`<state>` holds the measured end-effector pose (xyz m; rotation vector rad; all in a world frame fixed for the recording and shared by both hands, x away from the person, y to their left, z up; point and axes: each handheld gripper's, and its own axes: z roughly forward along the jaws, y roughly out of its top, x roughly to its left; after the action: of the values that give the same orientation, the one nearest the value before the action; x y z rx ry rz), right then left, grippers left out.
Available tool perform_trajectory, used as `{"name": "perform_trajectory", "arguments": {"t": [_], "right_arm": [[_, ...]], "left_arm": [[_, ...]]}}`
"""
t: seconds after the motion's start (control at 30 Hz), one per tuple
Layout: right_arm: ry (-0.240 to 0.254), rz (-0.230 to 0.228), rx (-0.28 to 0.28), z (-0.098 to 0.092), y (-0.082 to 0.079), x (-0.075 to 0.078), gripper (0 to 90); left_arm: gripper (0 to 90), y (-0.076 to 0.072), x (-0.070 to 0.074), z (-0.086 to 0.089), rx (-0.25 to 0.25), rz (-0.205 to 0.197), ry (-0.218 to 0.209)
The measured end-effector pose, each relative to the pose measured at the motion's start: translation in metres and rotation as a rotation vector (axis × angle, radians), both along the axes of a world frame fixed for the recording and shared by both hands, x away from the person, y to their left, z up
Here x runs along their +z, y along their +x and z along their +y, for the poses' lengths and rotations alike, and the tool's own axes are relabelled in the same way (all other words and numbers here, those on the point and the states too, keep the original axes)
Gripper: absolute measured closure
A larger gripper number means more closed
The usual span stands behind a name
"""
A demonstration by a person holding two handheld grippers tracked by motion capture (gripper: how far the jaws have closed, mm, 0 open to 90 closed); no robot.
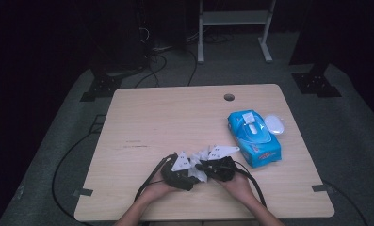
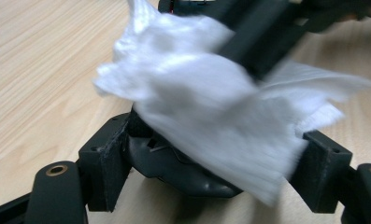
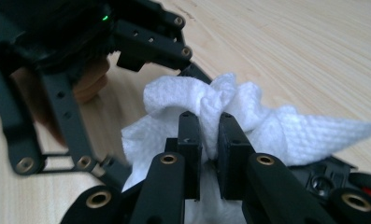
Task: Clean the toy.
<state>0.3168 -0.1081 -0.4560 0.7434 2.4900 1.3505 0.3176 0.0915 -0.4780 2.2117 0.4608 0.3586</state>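
The table [image 1: 175,117] is pale, matt wood grain. The wipe [image 3: 248,116] looks like soft, dimpled white cloth, and beside it the grippers' jaws are matt black plastic with brass-coloured rivets.

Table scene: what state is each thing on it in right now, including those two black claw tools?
White wipe: crumpled, pinched by the right gripper, draped over a dark object.
Dark object: between the left gripper's jaws, partly covered; what it is cannot be told.
Right gripper: jaws shut on the wipe.
Left gripper: jaws wide around the dark object.
Blue wipes pack: lying flat, flap open.
White lid: off, beside the pack.
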Motion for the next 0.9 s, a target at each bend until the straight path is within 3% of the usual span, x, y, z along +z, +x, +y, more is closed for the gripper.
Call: {"name": "perform_trajectory", "arguments": {"t": [0.2, 0.3, 0.4, 0.63, 0.7, 0.77, 0.9], "right_arm": [[-0.015, 0.01, -0.047, -0.009, 0.002, -0.001, 81.0], [0.017, 0.029, -0.005, -0.002, -0.002, -0.003, 80.8], [-0.029, 0.0, 0.009, 0.0, -0.003, -0.001, 80.8], [-0.05, -0.001, -0.128, -0.043, 0.01, 0.0, 80.9], [-0.043, 0.002, -0.125, -0.042, 0.008, 0.0, 80.9], [-0.037, 0.002, -0.071, -0.031, 0.002, 0.0, 80.9], [-0.084, -0.037, -0.036, -0.02, -0.003, 0.001, 80.8]], "left_arm": [[23.3, 0.001, -0.002, 0.001, -0.005, -0.002, 0.017], [23.3, 0.0, -0.002, 0.001, -0.014, -0.005, 0.028], [23.3, 0.001, -0.002, 0.004, -0.017, -0.003, 0.035], [23.3, 0.003, -0.002, 0.007, -0.019, 0.007, 0.025], [23.3, 0.003, -0.002, 0.007, -0.02, 0.004, 0.029], [23.3, 0.003, -0.002, 0.007, -0.02, 0.004, 0.031], [23.3, 0.003, -0.003, 0.008, -0.015, 0.005, 0.024]]}}
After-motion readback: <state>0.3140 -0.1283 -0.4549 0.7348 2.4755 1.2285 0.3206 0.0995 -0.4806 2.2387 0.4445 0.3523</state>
